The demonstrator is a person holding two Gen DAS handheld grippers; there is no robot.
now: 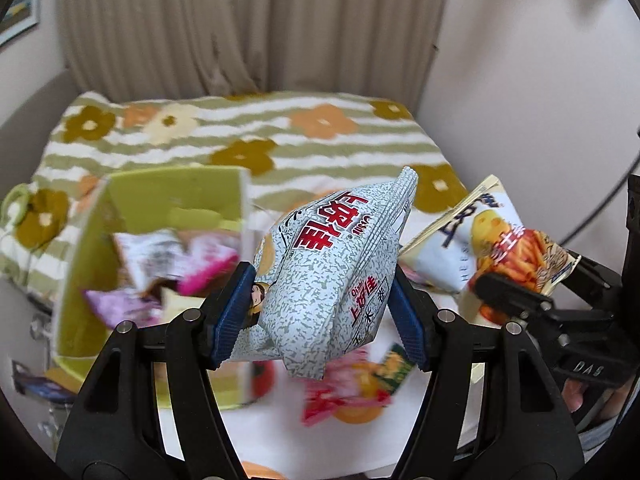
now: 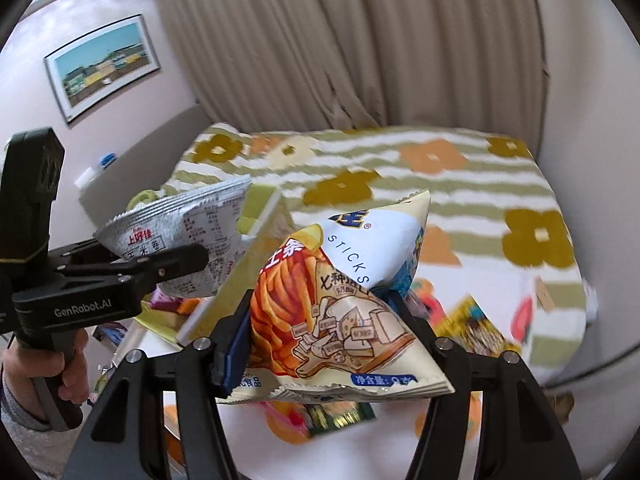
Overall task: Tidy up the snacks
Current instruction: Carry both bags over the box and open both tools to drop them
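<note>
Gripping a grey speckled snack bag with red characters, the left gripper has its blue pads pressed into both sides of the packet, the jaws only partly apart and the bag bulging between them. That bag hangs in the air in front of a yellow-green box, which stands open on the white table and has several snack packets lying inside it, blurred but pink, white and purple in colour.

In the right wrist view, the right gripper is clamped on a cream and blue cheese-stick bag printed with orange sticks and cheese cubes; its jaws are also only partly apart, closed against the packet's sides, and the bag is lifted clear of the table. The same view shows the left gripper off to the left with the grey bag, carried by a person's hand around its handle.

The two held bags are near each other, side by side, and apart. Below them, more loose snack packets lie on the table, too blurred to read. Behind the table is a bed with a striped flower-patterned blanket, beige curtains and a framed picture on the wall
</note>
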